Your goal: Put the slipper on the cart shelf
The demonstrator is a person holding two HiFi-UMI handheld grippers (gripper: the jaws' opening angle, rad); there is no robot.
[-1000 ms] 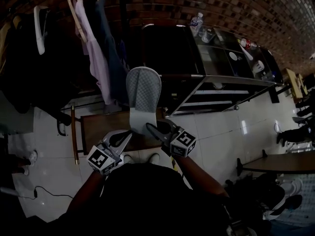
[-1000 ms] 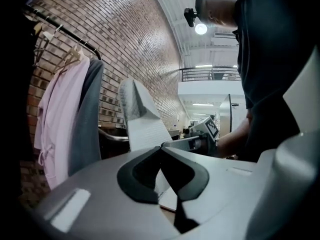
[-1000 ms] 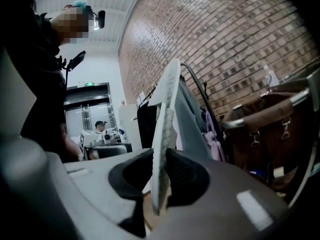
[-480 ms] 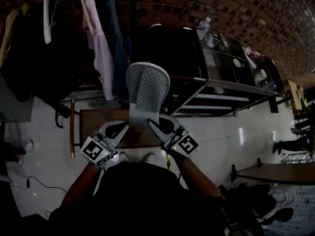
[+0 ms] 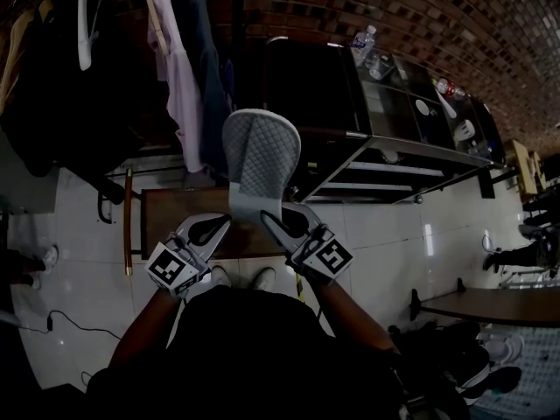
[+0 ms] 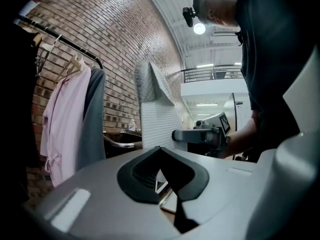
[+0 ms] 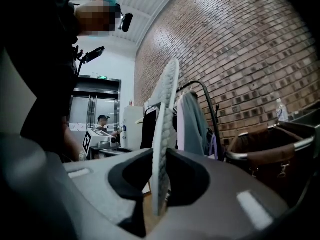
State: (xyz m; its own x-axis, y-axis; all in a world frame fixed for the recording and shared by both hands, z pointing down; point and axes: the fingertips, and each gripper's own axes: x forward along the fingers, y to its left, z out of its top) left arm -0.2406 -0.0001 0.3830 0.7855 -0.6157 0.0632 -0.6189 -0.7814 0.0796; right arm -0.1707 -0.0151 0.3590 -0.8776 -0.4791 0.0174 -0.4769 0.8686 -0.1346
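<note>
Right gripper (image 5: 273, 223) pinches the upright slipper (image 5: 259, 157); left gripper (image 5: 208, 231) jaws pressed together, empty. Grip firmly, then lay it flat on the cart shelf (image 5: 378, 185).

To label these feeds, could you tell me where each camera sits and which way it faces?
Head view: on the person's head, steeply down onto forearms, left gripper, right gripper and the upheld slipper.
Left gripper view: on the left gripper, along its shut jaws toward the brick wall; arm shows.
Right gripper view: along jaws clamped on the slipper; torso shows.
Shared: all three show the slipper.
</note>
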